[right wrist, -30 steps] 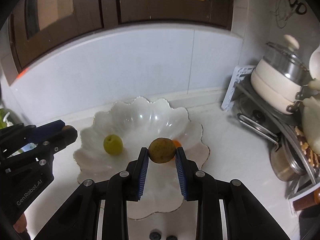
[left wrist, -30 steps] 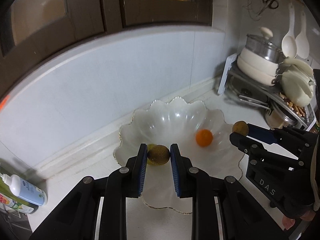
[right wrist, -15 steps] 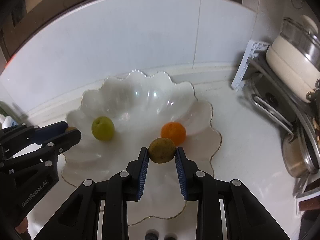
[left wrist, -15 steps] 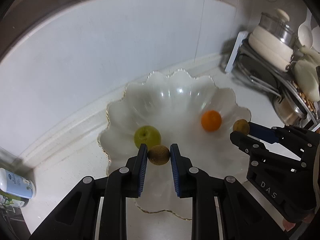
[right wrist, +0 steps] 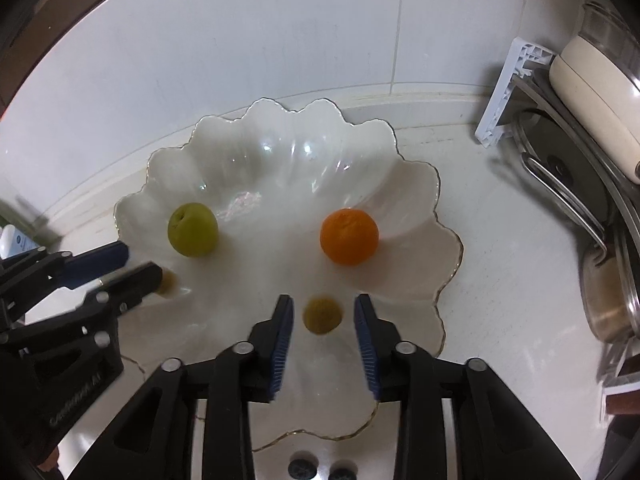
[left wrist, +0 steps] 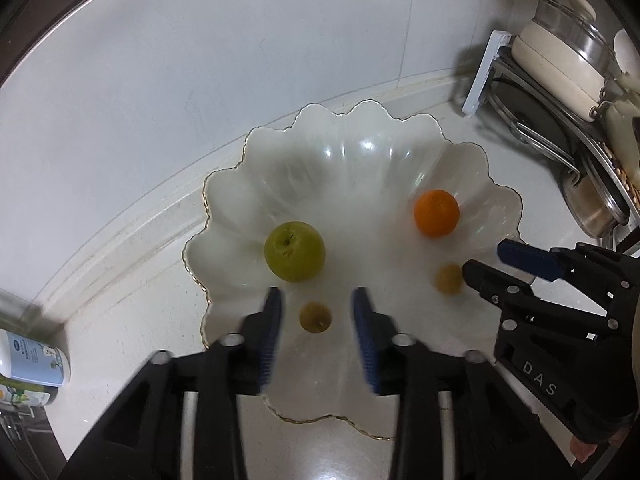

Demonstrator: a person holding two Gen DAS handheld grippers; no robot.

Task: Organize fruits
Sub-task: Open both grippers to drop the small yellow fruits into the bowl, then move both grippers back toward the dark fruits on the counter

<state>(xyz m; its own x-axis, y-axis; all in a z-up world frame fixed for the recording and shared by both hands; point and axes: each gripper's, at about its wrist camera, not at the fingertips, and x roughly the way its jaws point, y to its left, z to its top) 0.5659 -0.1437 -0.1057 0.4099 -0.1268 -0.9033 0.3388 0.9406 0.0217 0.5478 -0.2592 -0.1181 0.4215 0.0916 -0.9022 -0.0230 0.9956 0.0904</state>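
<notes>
A white scalloped bowl (left wrist: 360, 160) (right wrist: 280, 152) holds a green apple (left wrist: 294, 251) (right wrist: 193, 229) and an orange (left wrist: 436, 213) (right wrist: 349, 236). My left gripper (left wrist: 316, 308) is open, with a small brown kiwi (left wrist: 315, 317) below its spread jaws in the bowl, blurred. My right gripper (right wrist: 323, 312) is open too, with a second brown kiwi (right wrist: 323, 315) between and below its jaws. Each gripper shows in the other's view, the right one (left wrist: 500, 268) and the left one (right wrist: 132, 264); so do the right kiwi (left wrist: 449, 279) and the left kiwi (right wrist: 166, 281).
A dish rack with a cream lidded pot (left wrist: 560, 44) (right wrist: 592, 60) and metal pans (right wrist: 608, 304) stands at the right. A white bottle (left wrist: 32, 360) lies at the left. Tiled wall runs behind the bowl. Two dark blueberries (right wrist: 320, 470) lie on the counter in front.
Both grippers have opened and let go of their kiwis, which now lie or drop in the bowl. Both views have tilted further down over the bowl.
</notes>
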